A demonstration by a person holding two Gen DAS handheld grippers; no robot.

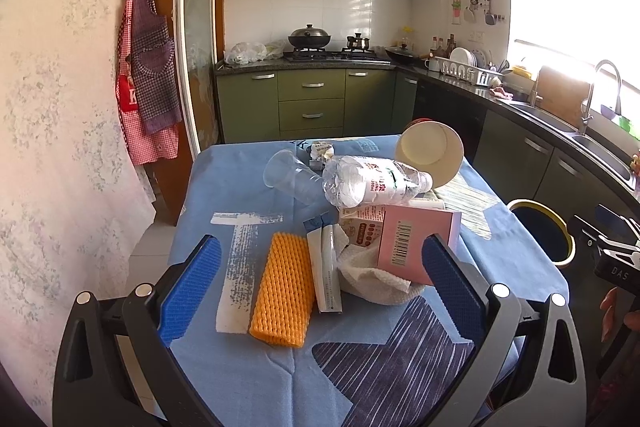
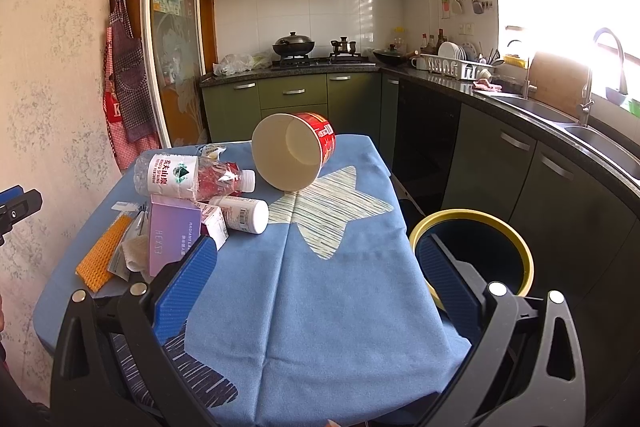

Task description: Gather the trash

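Observation:
Trash lies on a blue tablecloth: an orange foam net, a white tube, crumpled tissue, a pink box, a crushed water bottle, a clear plastic cup and a tipped paper bowl. The right wrist view shows the bowl, the bottle, a small white bottle and the box. A bin with a yellow rim stands right of the table. My left gripper is open above the near table edge. My right gripper is open and empty.
The bin also shows in the left wrist view. Green kitchen cabinets stand behind the table, a counter with a sink runs along the right, and aprons hang on the left wall.

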